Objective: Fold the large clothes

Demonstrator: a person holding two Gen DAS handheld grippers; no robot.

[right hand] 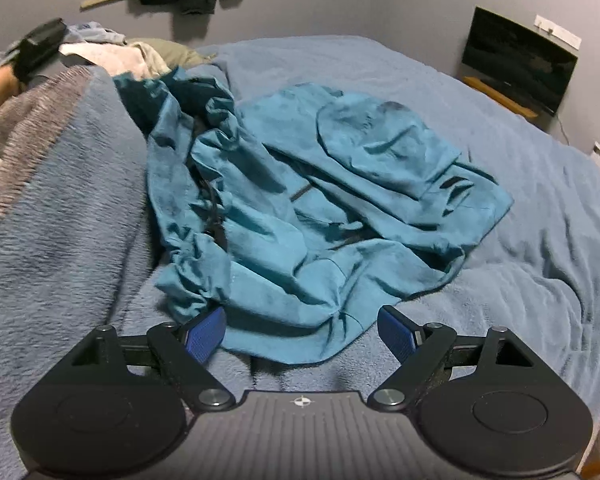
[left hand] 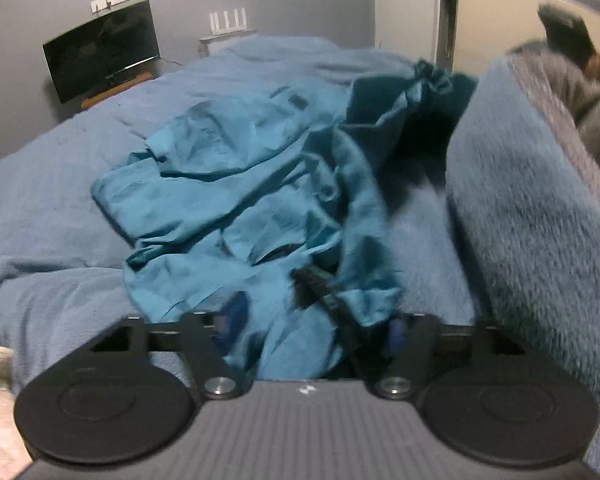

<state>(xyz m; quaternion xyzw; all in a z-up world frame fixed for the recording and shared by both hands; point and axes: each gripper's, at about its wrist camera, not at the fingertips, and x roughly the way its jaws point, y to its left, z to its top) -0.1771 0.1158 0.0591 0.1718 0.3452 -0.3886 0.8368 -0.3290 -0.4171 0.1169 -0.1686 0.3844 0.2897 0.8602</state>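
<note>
Gathering the teal garment (right hand: 300,208) is the step in hand, as we judge it: it lies crumpled in a heap on the bed (right hand: 480,128), toward the near edge where we stand, with nothing folded yet. A black strap (left hand: 324,292) shows among its folds at the near side.

Our left tool (left hand: 312,328) sits right at the garment's near hem. Cloth fills the space between its pads, and the view is blurred there, so we cannot tell whether the pads press on the fabric or merely stand around it; the jaws are about half open. Our right tool (right hand: 300,332) hangs over the near hem too, its blue pads (right hand: 204,334) well apart, with a lobe of the fabric between them but not pinched; it holds nothing.

A raised fold of blue blanket (right hand: 60,184) stands just beside the garment, on the left in the right wrist view, and its edge may be lying over part of the cloth.

Next, we think, both tools need a firm pinch on separate points of the hem, so the garment can be lifted, shaken out and laid flat toward the middle of the bed. The strap could snag, so we should grasp plain cloth clear of it and check the blanket is not caught as well.
</note>
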